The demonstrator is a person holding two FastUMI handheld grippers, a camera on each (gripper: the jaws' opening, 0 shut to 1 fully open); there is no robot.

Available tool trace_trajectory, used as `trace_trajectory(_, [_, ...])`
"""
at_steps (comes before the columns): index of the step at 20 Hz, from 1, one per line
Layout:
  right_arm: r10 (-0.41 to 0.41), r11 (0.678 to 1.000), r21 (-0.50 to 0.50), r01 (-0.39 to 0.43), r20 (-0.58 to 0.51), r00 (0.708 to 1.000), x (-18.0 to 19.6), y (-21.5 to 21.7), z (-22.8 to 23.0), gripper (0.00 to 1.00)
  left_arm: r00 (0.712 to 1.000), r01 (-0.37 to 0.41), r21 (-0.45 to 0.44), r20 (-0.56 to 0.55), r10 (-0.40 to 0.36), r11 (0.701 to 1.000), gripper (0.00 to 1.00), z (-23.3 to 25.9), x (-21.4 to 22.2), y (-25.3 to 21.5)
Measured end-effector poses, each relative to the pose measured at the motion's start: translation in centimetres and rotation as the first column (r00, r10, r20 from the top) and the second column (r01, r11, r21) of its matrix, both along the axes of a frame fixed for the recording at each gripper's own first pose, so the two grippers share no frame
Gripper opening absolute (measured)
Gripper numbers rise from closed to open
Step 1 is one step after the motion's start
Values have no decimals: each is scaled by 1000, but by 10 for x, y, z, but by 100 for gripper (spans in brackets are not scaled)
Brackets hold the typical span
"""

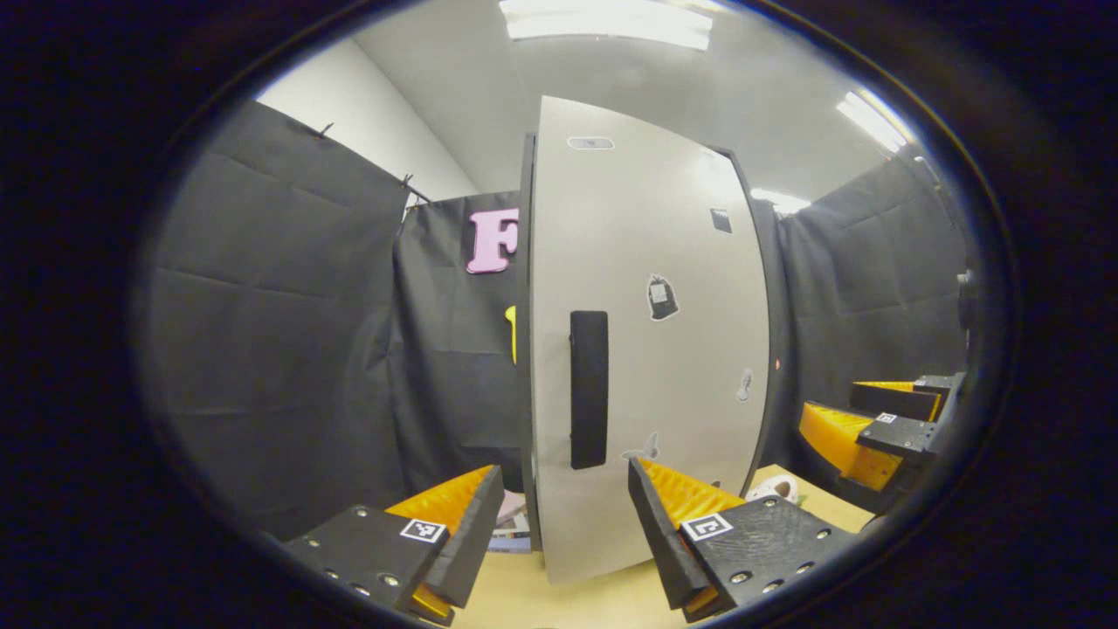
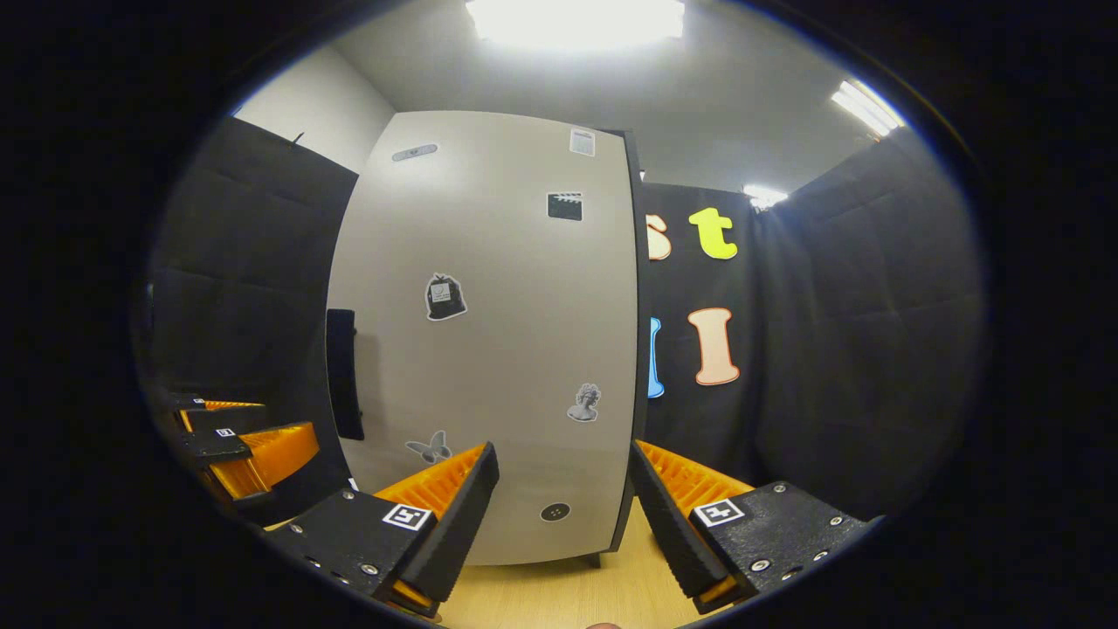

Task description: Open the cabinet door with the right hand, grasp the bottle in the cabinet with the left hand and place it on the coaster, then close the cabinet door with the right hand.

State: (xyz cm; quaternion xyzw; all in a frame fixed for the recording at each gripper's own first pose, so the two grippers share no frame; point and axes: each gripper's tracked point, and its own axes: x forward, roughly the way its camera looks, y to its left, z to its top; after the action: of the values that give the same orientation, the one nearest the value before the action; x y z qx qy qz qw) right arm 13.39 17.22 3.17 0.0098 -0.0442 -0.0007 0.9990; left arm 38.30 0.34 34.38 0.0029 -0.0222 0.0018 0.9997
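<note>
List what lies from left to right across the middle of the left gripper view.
Black cloth wall → dark edge of the cabinet → black door handle → bag sticker on the grey cabinet door → the right tool.

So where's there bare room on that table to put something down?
Bare light wooden tabletop lies in front of the closed grey cabinet door, between the right gripper fingers. It is more crowded by the door's lower right corner, near a small white object.
</note>
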Motion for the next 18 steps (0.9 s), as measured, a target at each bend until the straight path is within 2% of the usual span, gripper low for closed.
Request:
trace_trajectory(1, [1, 1000, 7, -1, -7, 1000, 0, 1, -3, 93, 1000, 4, 7, -1, -4, 1000, 82, -1, -1, -1])
trace_trajectory(3, [-3, 1000, 12, 3, -22, 1000, -2, -2, -6, 93, 1000, 18, 1, 0, -18, 1000, 86, 1, -2, -4])
trace_trajectory(4, [-8, 1000, 17, 8, -28, 1000, -4, -4, -8, 93, 1000, 25, -4, 1, -25, 1000, 82, 1, -2, -4])
trace_trajectory(5, [-11, 1000, 24, 12, -33, 999, -4, -5, -10, 93, 999, 35, -10, 2, -34, 999, 86, 0, -2, -4])
trace_trajectory(7, [-21, 999, 35, 22, -43, 999, -5, -7, -12, 93, 999, 51, -27, 9, -50, 998, 86, 0, -3, -5])
trace_trajectory(8, [-24, 999, 36, 26, -48, 999, -6, -7, -14, 93, 999, 54, -31, 11, -53, 998, 78, 0, -3, -5])
trace_trajectory(12, [-47, 999, 17, 47, -27, 999, -6, -11, -11, 93, 999, 51, -38, 3, -51, 998, 86, -1, -3, -5])
trace_trajectory(13, [-47, 999, 12, 47, -22, 999, -6, -10, -10, 93, 999, 48, -40, 4, -48, 998, 82, -1, -2, -5])
trace_trajectory(14, [-49, 999, 9, 49, -19, 999, -7, -10, -9, 93, 999, 45, -41, 3, -45, 998, 86, -1, -2, -5])
trace_trajectory(18, [-52, 999, 10, 53, -26, 998, -7, -11, -11, 93, 998, 60, -46, 7, -60, 997, 86, 0, -3, -8])
